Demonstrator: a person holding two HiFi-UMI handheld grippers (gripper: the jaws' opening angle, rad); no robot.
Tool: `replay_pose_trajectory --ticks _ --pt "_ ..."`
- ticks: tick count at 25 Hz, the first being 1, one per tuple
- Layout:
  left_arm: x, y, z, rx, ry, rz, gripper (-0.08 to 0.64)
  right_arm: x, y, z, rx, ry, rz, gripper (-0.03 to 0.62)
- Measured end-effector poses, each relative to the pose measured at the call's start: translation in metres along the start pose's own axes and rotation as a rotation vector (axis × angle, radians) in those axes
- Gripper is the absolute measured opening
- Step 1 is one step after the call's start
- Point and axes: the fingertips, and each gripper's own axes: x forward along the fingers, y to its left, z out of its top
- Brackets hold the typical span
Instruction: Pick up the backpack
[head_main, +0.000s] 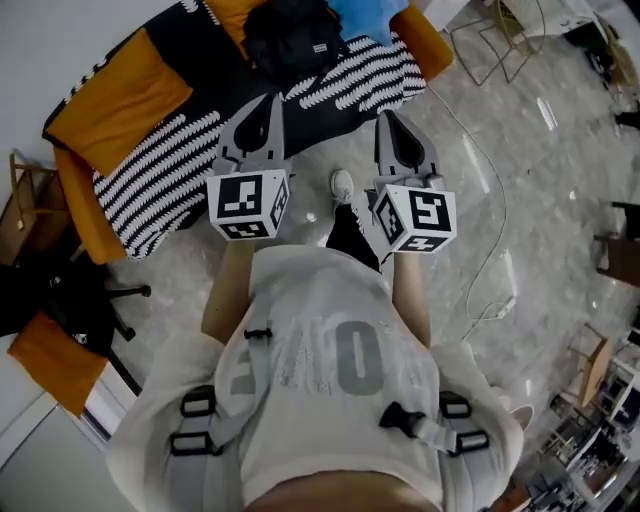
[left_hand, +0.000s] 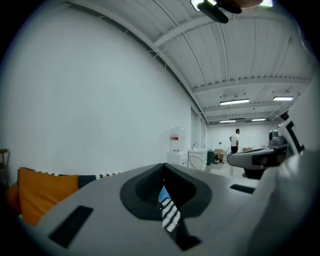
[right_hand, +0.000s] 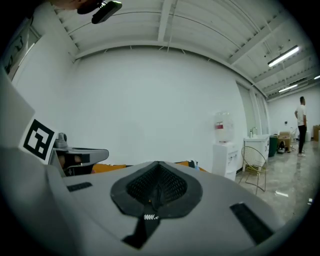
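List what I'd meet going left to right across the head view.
Orange cushion → left hand-held gripper → shoe → right hand-held gripper → cable.

Head view: over the person's chest, steeply down; sofa (head_main: 110, 95) ahead, left hand-held gripper (head_main: 272, 100) and right hand-held gripper (head_main: 385, 118) close below.
Left gripper view: level along its jaws, facing white wall (left_hand: 100, 100).
Right gripper view: level, same wall.
Shared: sofa in all; water dispenser (left_hand: 174, 142) in both gripper views.
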Motion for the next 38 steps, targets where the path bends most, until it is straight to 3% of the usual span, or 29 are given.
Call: replay_pose_trajectory --ticks 4,13,20,28,38 --pt "0.044 0.013 0.010 0.005 -0.015 0.113 0.018 0.055 -0.037 0.018 -0.050 -0.003 0.076 0.006" --pt "0.158 0.021 0.022 0.002 -0.028 0.289 0.018 0.157 -0.127 0.040 -0.076 0.005 0.221 0.006" --pt "0.188 0.016 0.026 0.013 -0.022 0.379 0.018 0.196 -0.159 0.041 -0.052 0.006 0.301 0.006" --pt "0.197 0.018 0.035 0.041 -0.034 0.425 0.018 0.207 -0.168 0.052 -0.021 -0.032 0.329 0.006" --pt "0.214 0.020 0.051 0.047 -0.101 0.394 0.020 0.216 -0.181 0.064 0.027 -0.064 0.310 0.006"
